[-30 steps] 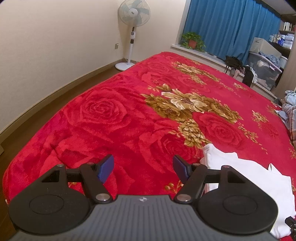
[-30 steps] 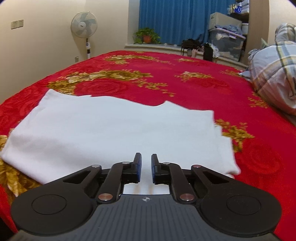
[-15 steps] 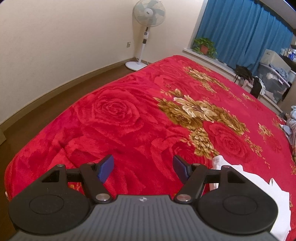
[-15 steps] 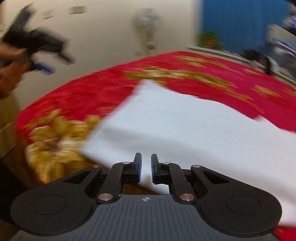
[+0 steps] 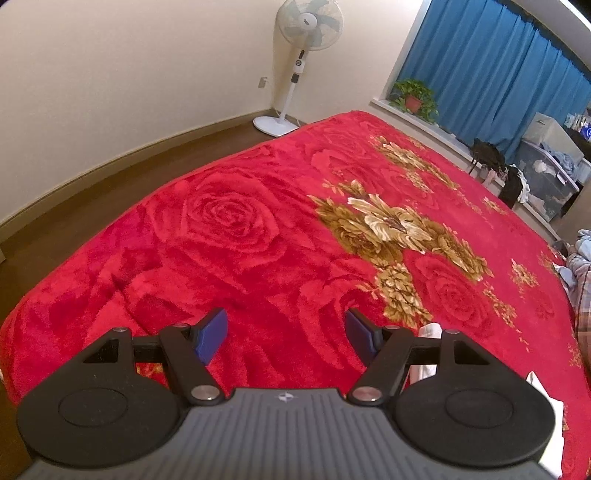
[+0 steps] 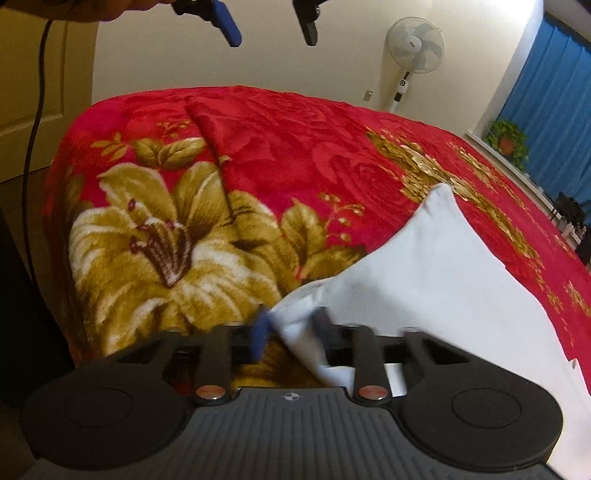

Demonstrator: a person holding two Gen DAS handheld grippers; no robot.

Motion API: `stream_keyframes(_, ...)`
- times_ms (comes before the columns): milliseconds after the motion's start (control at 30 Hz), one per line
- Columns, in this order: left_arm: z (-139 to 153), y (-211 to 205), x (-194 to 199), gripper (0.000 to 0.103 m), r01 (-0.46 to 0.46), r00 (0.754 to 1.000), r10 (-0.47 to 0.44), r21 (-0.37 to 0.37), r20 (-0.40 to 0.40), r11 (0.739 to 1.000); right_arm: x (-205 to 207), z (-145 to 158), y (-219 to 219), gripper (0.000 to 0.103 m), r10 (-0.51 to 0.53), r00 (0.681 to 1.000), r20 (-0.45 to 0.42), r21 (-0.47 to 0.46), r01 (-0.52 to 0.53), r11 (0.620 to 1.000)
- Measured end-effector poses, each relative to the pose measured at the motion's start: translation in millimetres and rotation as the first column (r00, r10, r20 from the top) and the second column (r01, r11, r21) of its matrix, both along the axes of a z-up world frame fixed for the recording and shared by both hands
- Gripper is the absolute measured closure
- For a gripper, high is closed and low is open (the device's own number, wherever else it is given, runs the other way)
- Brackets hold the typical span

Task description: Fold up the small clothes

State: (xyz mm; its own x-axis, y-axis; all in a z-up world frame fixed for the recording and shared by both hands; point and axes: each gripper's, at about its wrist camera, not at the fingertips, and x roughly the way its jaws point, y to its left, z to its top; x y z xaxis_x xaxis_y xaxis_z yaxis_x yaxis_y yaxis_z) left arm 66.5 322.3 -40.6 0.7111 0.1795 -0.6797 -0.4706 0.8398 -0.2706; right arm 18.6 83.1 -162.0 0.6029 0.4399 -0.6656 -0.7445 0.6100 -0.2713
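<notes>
A: Left gripper (image 5: pixel 286 334) — fingers spread wide, nothing between the blue pads (image 5: pixel 211 334). It hangs over bare bed cover (image 5: pixel 229 236), red plush with rose pattern and gold flowers.

B: Right gripper (image 6: pixel 291 332)?

A: Frame is blurred there. Fingers look set apart with a corner of the white garment (image 6: pixel 436 273) bunched between them; the cloth fold rises to a peak at the tips. Reading it as a pinch on that corner, fingers drawn in close on the fabric.

B: Garment's position?

A: On the bed, near edge, right of the big gold lily in the right wrist view. It lies flat running away to the far right, with one pointed corner toward the middle of the bed. From the left wrist view only slivers of white (image 5: pixel 430 332) show behind the right-hand finger linkage and at the lower right.

B: Containers?

A: Far right, by the blue curtain (image 5: pixel 498 74): a clear plastic storage bin (image 5: pixel 546 181) with crumpled clothes inside, bluish and white; a pale box (image 5: pixel 550 133) sits on top of it. Contents of the box can't be told.

B: Anything else?

A: Standing fan (image 5: pixel 303 66) in the far corner, potted plant (image 5: pixel 413 98) on the sill. Plaid bedding (image 5: pixel 581 273) at the right edge. The other gripper's fingers show at the top of the right wrist view, with a hand (image 6: pixel 110 7) and a cable (image 6: pixel 35 129).
</notes>
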Motion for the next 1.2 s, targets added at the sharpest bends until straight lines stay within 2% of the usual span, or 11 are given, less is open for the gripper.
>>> stream_keyframes(233, 1.9, -9.5, 8.1, 0.028, 0.016, 1.0, -0.016, -0.021, 0.004, 1.0, 14.3, 67.1, -59.5, 0.094, -0.138, 0.99, -0.013, 0.264, 0.137, 0.955)
stream_keyframes(300, 1.6, -14.7, 11.2, 0.028, 0.025, 1.0, -0.025, -0.022, 0.001, 0.999, 21.9, 98.0, -105.2, 0.095, -0.235, 0.971, -0.045, 0.402, 0.233, 0.885)
stream_keyframes(433, -0.1, -28.8, 18.6, 0.028, 0.057, 0.998, -0.058, -0.017, -0.009, 0.998, 34.6, 132.6, -231.4, 0.095, -0.481, 0.86, -0.173, 0.599, 0.479, 0.642)
stream_keyframes(567, -1.3, -46.9, 24.7, 0.028, 0.097, 0.995, -0.097, 0.01, -0.019, 0.995, 36.4, 114.7, -353.6, 0.095, -0.714, 0.602, -0.356, 0.556, 0.751, 0.356)
stream_keyframes(667, -4.7, -58.6, 28.6, 0.028, 0.119, 0.992, -0.118, 0.031, -0.036, 0.992, 40.7, 71.8, -416.2, 0.095, -0.811, 0.353, -0.467, 0.317, 0.923, 0.218)
stream_keyframes(767, -10.6, -68.4, 31.6, 0.028, 0.133, 0.99, -0.13, 0.049, -0.059, 0.99, 34.8, 53.1, -460.5, 0.093, -0.808, 0.189, -0.559, 0.219, 0.973, 0.076)
stream_keyframes(867, -16.9, -79.8, 34.9, 0.028, 0.159, 0.985, -0.153, 0.076, -0.08, 0.984, 43.6, 64.6, -476.0, 0.088, -0.771, 0.246, -0.588, 0.274, 0.957, 0.096)
stream_keyframes(933, -20.5, -91.3, 37.5, 0.028, 0.198, 0.978, -0.189, 0.109, -0.087, 0.974, 63.5, 78.9, -481.7, 0.086, -0.723, 0.347, -0.597, 0.318, 0.93, 0.184)
stream_keyframes(1033, -23.0, -117.0, 37.2, 0.028, 0.286, 0.958, -0.275, 0.183, -0.083, 0.94, 103.9, 93.1, -482.7, 0.059, -0.64, 0.498, -0.585, 0.363, 0.866, 0.343)
stream_keyframes(1133, -25.0, -151.9, 36.8, 0.028, 0.371, 0.928, -0.36, 0.206, -0.091, 0.905, 143.3, 86.9, -479.6, 0.054, -0.624, 0.555, -0.551, 0.323, 0.831, 0.453)
stream_keyframes(1200, -24.6, -179.1, 39.9, 0.028, 0.414, 0.91, -0.407, 0.152, -0.08, 0.897, 163.1, 67.5, -478.1, 0.053, -0.624, 0.542, -0.563, 0.276, 0.835, 0.476)
